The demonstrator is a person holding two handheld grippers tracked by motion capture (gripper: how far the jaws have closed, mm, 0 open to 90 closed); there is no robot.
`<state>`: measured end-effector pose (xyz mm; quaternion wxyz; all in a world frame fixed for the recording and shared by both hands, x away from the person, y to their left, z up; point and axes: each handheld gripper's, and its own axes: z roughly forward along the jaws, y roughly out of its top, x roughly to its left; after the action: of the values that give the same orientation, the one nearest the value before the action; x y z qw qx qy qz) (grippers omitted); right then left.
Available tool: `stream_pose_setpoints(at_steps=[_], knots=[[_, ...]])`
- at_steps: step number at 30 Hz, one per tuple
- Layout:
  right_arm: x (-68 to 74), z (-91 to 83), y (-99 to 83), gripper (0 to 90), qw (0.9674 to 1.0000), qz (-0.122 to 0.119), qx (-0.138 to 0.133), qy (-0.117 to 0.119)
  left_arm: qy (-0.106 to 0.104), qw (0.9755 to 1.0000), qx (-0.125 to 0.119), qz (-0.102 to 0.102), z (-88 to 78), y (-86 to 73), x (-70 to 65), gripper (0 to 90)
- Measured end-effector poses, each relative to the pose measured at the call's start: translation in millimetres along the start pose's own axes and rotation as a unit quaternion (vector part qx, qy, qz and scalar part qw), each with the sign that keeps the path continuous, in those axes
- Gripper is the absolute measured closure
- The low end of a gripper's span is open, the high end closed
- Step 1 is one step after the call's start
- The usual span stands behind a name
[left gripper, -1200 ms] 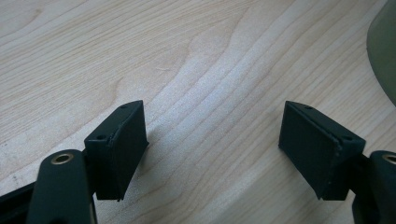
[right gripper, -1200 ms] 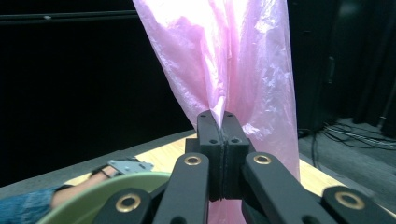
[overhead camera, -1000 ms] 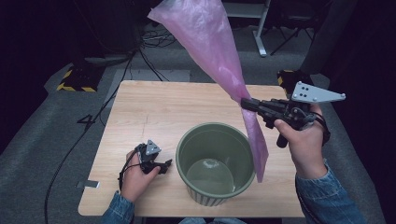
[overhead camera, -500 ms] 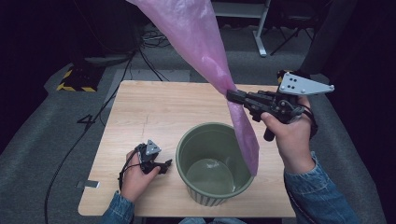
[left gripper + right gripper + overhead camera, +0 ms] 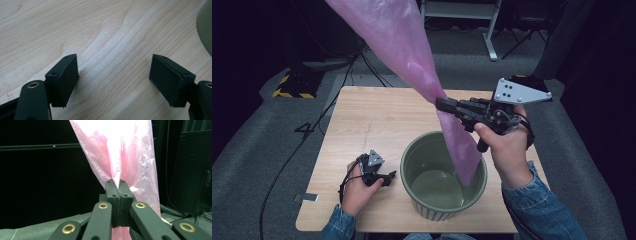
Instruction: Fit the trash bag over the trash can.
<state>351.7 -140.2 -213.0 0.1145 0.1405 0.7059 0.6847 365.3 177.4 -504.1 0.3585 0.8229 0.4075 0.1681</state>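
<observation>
The right gripper (image 5: 443, 104) is pinching a thin, translucent pink plastic bag (image 5: 402, 45) with its jaws pressed fully together on a bunched fold of the film. The bag is fanning out wide above the pinch and tapering below it, its lower tip (image 5: 468, 170) hanging inside the round, ribbed olive-green plastic bin (image 5: 417, 155) that is standing near the front edge of the pale wooden table (image 5: 377, 115), toward its right front corner.

The film is looking slick and crinkled, catching glare in the right gripper view (image 5: 130, 150), so the narrow pinch could be letting it slide out under its own weight. The loose upper part is spreading well outside the bin's mouth, and it may be draping over the rim or missing the opening if it is released from here. The tip is hanging close to the bin's right inner wall, and dragging it there could be nudging the light bin, since nothing is steadying it.

The left gripper (image 5: 112, 77) is resting low over the bare wood grain just left of the bin, its jaws spread wide and holding nothing.
</observation>
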Motion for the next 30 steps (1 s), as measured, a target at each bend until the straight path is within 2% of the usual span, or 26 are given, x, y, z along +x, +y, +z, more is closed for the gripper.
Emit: stream_pose_setpoints(at_steps=[2, 7, 13, 19, 30], knots=[[1.3, 4.3, -2.4, 90.0, 0.9999, 0.010, -0.001, 0.012, 0.000, 1.0000, 0.000, 0.000, 0.0, 0.0, -0.1, 23.4], [5.4, 12.6, -7.7, 90.0, 0.9996, 0.012, -0.003, 0.027, 0.000, 1.0000, 0.000, 0.000, 0.0, 0.0, 0.0, 23.4], [4.1, 12.7, -17.9, 90.0, 0.9998, 0.005, 0.004, 0.021, 0.000, 1.0000, 0.001, 0.000, -0.1, 0.1, 0.1, 23.4], [-0.3, 3.7, -33.8, 90.0, 0.9999, -0.005, 0.015, 0.005, 0.000, 1.0000, 0.000, 0.000, 0.0, 0.0, 0.0, 23.4], [-10.2, -24.3, -64.8, 89.8, 0.9994, 0.014, 0.028, -0.013, 0.000, 1.0000, 0.001, 0.000, -0.1, 0.1, 0.1, 23.4]])
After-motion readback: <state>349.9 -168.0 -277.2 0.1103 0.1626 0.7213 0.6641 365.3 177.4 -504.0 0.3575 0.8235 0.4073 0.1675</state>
